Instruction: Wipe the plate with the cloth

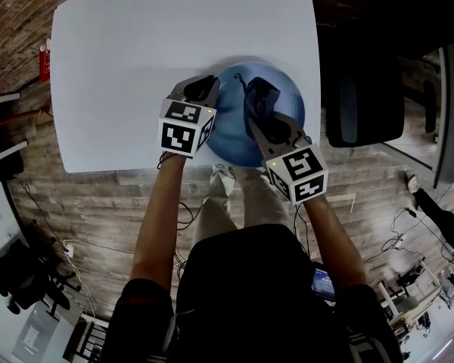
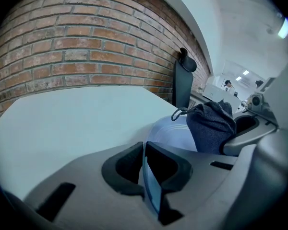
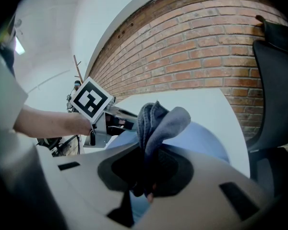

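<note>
A blue plate sits at the near edge of the white table, partly past it. My left gripper is shut on the plate's left rim, which runs edge-on between its jaws. My right gripper is shut on a dark grey cloth and holds it over the plate's middle. In the right gripper view the cloth bunches up out of the jaws above the plate. From the left gripper view the cloth rests on the plate.
A black office chair stands right of the table. A brick wall runs behind the table. A red object sits by the table's left edge. Cables lie on the wooden floor below.
</note>
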